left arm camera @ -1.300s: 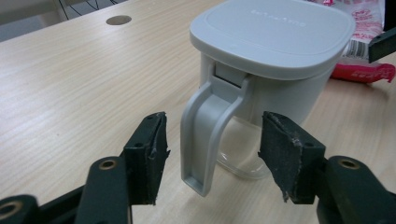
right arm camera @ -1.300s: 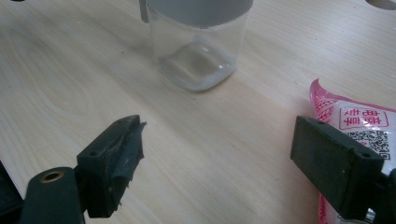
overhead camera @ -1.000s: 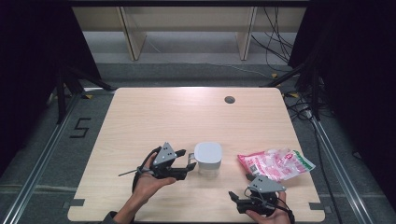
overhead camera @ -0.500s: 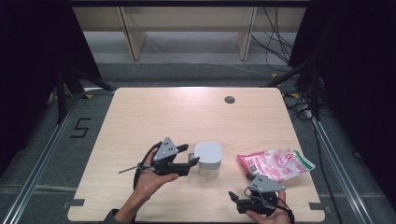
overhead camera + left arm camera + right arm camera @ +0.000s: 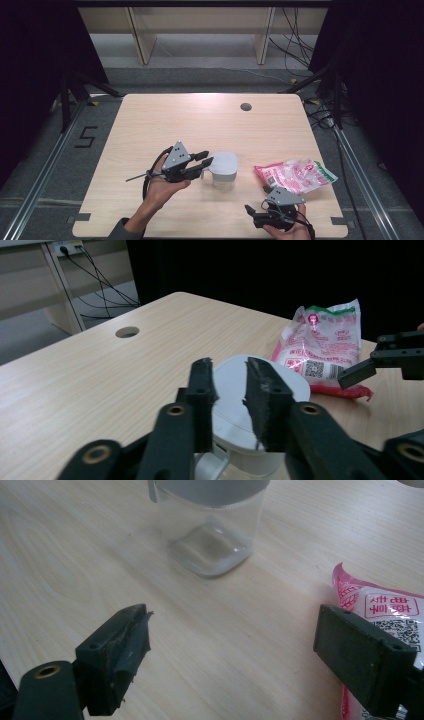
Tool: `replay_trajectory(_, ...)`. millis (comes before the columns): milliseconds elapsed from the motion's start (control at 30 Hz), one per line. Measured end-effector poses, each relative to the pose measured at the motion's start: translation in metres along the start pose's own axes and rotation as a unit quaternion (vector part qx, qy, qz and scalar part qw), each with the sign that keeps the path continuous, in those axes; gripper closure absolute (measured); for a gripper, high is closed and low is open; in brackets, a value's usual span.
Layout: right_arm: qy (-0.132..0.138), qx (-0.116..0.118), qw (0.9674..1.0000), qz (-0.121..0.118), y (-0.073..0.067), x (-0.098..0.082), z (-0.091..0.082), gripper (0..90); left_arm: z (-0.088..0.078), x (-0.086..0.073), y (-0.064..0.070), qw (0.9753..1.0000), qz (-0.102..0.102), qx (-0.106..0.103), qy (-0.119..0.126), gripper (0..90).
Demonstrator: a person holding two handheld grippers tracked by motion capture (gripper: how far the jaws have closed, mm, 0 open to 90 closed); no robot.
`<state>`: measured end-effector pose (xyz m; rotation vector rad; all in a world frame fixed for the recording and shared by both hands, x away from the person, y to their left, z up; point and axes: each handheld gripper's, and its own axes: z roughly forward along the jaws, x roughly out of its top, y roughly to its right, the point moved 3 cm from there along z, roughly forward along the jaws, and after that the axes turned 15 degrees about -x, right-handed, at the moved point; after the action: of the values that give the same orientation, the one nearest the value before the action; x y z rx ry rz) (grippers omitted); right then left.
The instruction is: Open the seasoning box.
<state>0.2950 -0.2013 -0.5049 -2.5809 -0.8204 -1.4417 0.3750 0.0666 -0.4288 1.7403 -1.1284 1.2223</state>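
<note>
While your left tool (image 5: 206,161) sits at the left edge of the white-lidded jar (image 5: 223,170) mid-bench (image 5: 200,120), its jaws are narrow with a small gap, seemingly just above the lid, contact unclear. Your right tool (image 5: 253,215) hangs wide apart near the bench's front edge, holding nothing. The pink snack bag (image 5: 295,175) lies right of the jar.

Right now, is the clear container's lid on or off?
On. The white lid sits atop the upright clear container; the left tongs reach over it.
</note>
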Motion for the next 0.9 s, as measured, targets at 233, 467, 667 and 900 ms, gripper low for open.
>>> replay_trajectory(233,-0.005,0.003,1.0000,0.000,-0.002,0.000,-0.001,15.8,0.011,-0.005,0.002,0.9995,0.012,0.011,-0.027,86.1)
replay_trajectory(467,-0.007,0.004,1.0000,0.001,-0.002,0.000,-0.001,15.9,0.013,-0.014,-0.004,0.9994,0.003,0.007,-0.034,88.8)
replay_trajectory(667,-0.004,-0.001,1.0000,0.005,-0.002,0.001,-0.001,16.5,0.014,-0.020,-0.008,0.9994,-0.004,0.011,-0.033,88.8)
replay_trajectory(900,0.015,-0.006,0.9998,0.007,0.000,0.005,-0.003,20.5,0.014,-0.021,-0.009,0.9994,-0.005,0.017,-0.030,88.8)
